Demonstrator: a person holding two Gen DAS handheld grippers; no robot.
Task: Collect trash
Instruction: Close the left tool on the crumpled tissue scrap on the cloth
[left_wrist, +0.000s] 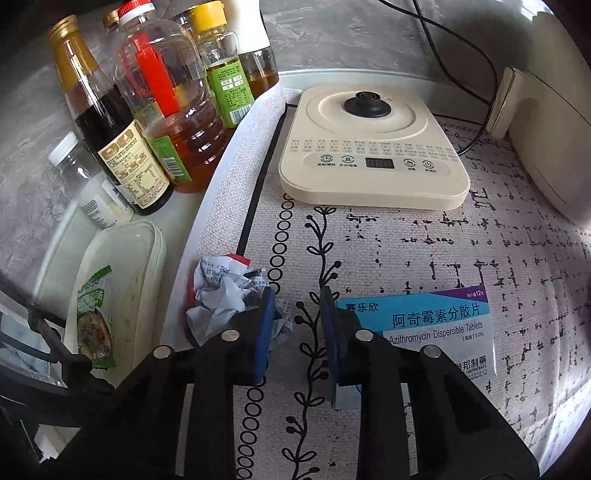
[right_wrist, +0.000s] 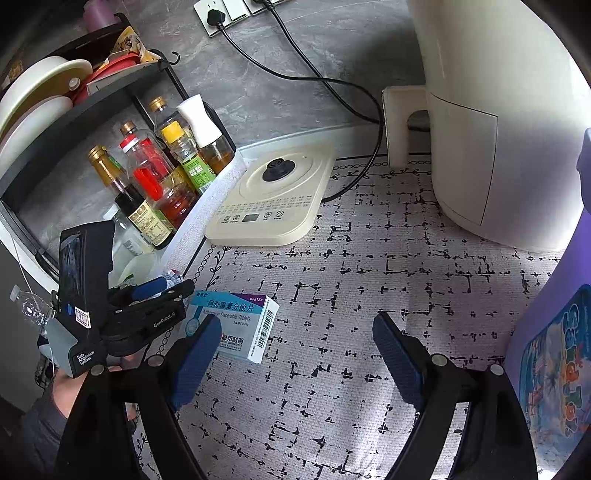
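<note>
A crumpled ball of printed paper lies at the left edge of the patterned mat. My left gripper points down at the mat just right of it. Its blue pads stand a narrow gap apart; only a corner of the paper pokes in, and mat shows between them. A blue-and-white medicine box lies flat against the right finger's outer side. In the right wrist view my right gripper hangs wide open over bare mat, with the medicine box by its left finger and the left gripper beyond it.
A cream kettle base sits behind. Oil and sauce bottles crowd the left, with a plastic tub holding a green packet. A white appliance and a purple container stand on the right. Black cords run to the wall sockets.
</note>
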